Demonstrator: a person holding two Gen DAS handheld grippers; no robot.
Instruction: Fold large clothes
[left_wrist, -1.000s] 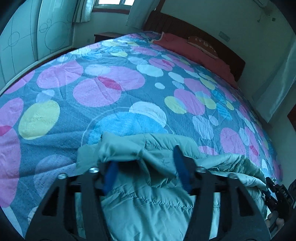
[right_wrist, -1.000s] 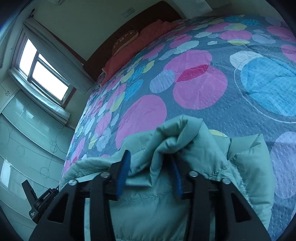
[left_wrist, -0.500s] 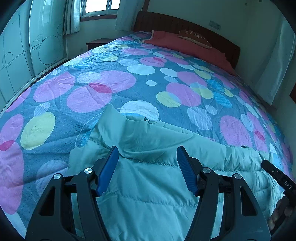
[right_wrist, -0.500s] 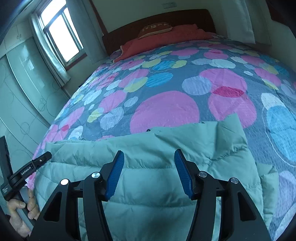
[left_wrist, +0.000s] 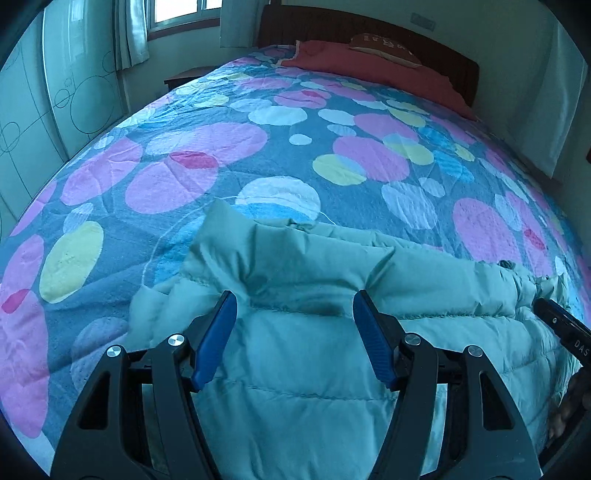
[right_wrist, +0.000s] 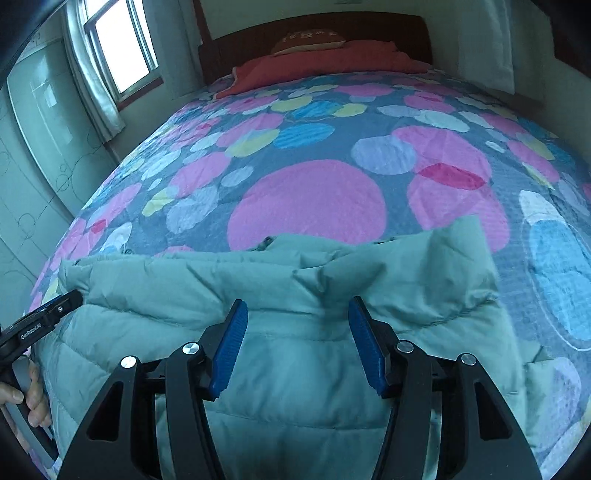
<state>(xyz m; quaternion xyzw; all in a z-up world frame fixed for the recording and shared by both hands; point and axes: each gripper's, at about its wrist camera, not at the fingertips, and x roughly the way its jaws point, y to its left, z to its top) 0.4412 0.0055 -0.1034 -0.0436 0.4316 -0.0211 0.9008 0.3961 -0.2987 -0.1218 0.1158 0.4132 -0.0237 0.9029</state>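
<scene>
While the puffy mint-green jacket (left_wrist: 303, 369) lies flat at the near edge of the bed's polka-dot bedspread (left_wrist: 207, 173), both grippers hover over it, left gripper (left_wrist: 293, 338) and right gripper (right_wrist: 295, 341), fingers spread apart with nothing pinched. The right one's jaws have just been opening.

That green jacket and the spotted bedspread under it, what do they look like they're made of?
The jacket looks like thin, smooth synthetic shell over puffy filling: stitched rows divide it into soft padded bands with a slight sheen. The bedspread looks like matte woven cloth, perhaps cotton: fine crinkled texture, printed circles, no shine.
</scene>
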